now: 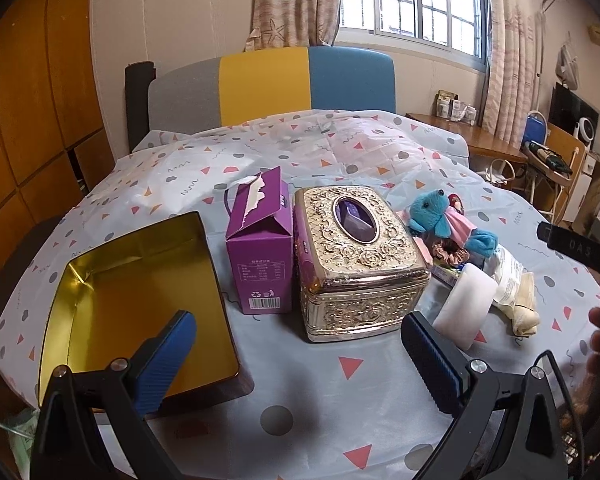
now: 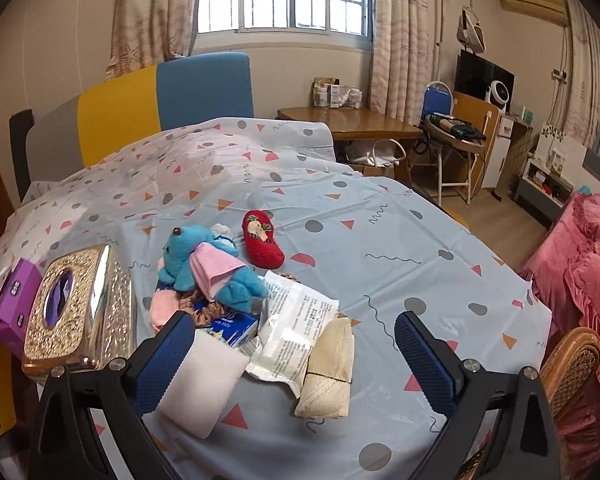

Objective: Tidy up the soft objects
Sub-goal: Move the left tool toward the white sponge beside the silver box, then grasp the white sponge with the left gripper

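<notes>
A pile of soft things lies on the patterned tablecloth [image 2: 380, 240]: a blue plush toy [image 2: 204, 264] with a pink cloth, a red knitted slipper [image 2: 262, 240], a white sponge block [image 2: 204, 384], a beige cloth roll [image 2: 328, 372], a white plastic packet [image 2: 296, 324] and scrunchies [image 2: 198, 308]. The plush toy [image 1: 440, 216] and sponge [image 1: 466, 304] also show in the left wrist view. An open gold-lined tin [image 1: 132, 304] sits at the left. My left gripper [image 1: 296, 352] is open and empty before the ornate tissue box [image 1: 356, 256]. My right gripper [image 2: 296, 356] is open above the pile's near edge.
A torn purple carton [image 1: 258, 248] stands between the tin and the tissue box. A grey, yellow and blue chair back [image 1: 268, 84] is behind the table. A pink bedspread [image 2: 584, 280] and a wicker chair [image 2: 572, 364] are at the right.
</notes>
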A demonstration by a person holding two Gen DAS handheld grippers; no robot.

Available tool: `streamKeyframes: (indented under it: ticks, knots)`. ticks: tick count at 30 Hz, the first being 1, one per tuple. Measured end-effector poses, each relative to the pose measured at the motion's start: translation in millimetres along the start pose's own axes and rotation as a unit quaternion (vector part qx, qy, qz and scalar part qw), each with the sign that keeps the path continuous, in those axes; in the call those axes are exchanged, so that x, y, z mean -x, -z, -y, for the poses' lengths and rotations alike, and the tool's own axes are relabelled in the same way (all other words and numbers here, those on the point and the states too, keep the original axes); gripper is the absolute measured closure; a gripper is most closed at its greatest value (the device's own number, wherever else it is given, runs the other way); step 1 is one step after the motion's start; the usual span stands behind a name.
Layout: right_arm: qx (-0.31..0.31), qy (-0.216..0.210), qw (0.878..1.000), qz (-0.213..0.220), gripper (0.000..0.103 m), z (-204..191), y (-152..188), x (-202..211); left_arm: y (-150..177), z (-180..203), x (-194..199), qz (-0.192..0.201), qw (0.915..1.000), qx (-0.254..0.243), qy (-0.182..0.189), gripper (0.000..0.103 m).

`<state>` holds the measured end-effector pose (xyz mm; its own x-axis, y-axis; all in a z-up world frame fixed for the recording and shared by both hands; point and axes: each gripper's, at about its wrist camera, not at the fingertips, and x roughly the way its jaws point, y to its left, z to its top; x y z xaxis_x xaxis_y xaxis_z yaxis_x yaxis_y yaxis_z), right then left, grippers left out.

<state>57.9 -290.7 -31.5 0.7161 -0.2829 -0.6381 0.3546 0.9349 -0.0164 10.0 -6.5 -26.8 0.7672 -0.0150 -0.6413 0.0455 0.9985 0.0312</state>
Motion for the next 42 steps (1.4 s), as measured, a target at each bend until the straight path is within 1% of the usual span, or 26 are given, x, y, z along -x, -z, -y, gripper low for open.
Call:
streamKeyframes:
  ticks: [7,11,15,17,19,20,21,23,25,27,30,32,33,35,38,42]
  knots:
    - [-0.026,0.003,1.0,-0.005,0.001,19,-18,-17,-2,7,1,0.003,0.9999,-0.014,0.009,0.0]
    - [-0.049,-0.004,0.999,-0.008,0.001,33,-24,-33,-3,12,2,0.006,0.9995,-0.026,0.017,0.0]
    - [-0.08,-0.02,0.997,-0.012,0.001,47,-24,-50,-4,18,1,0.003,0.9988,-0.038,0.029,0.0]
    - [-0.091,-0.026,0.996,-0.01,0.001,52,-21,-56,-4,22,0,0.0,0.9983,-0.044,0.039,0.0]
    - [-0.097,-0.025,0.995,-0.008,0.001,57,-15,-61,-3,27,-2,-0.004,0.9966,-0.052,0.063,0.0]
    - [-0.105,-0.025,0.994,-0.015,0.001,60,-13,-64,-3,29,-3,-0.008,0.9955,-0.057,0.075,0.0]
    - [-0.118,-0.033,0.992,-0.021,0.001,64,-13,-66,-3,34,-5,-0.017,0.9928,-0.064,0.1,0.0]
    - [-0.131,-0.036,0.991,-0.019,0.001,68,-13,-66,-1,46,-8,-0.023,0.9874,-0.084,0.132,0.0]
    - [-0.144,-0.039,0.989,-0.015,0.001,73,-12,-65,0,60,-11,-0.03,0.9822,-0.113,0.147,0.0]
    - [-0.16,-0.04,0.986,-0.016,0.001,79,-11,-65,1,72,-14,-0.039,0.9754,-0.132,0.173,0.001]
    - [-0.178,-0.036,0.983,-0.021,0.001,87,-10,-67,-1,90,-21,-0.052,0.9661,-0.158,0.197,0.007]
    - [-0.187,-0.035,0.981,-0.027,0.001,90,-10,-69,-4,98,-28,-0.065,0.9607,-0.165,0.214,0.011]
    - [-0.191,-0.038,0.98,-0.029,0.001,91,-9,-70,-5,103,-33,-0.07,0.9592,-0.169,0.215,0.013]
    - [-0.197,-0.039,0.979,-0.032,0.001,94,-8,-71,-5,114,-40,-0.077,0.9555,-0.184,0.217,0.014]
    - [-0.211,-0.046,0.976,-0.035,0.001,99,-7,-72,-7,133,-56,-0.095,0.9476,-0.201,0.229,0.018]
    - [-0.232,-0.056,0.97,-0.047,0.001,106,-5,-77,-10,156,-76,-0.106,0.9416,-0.229,0.222,0.021]
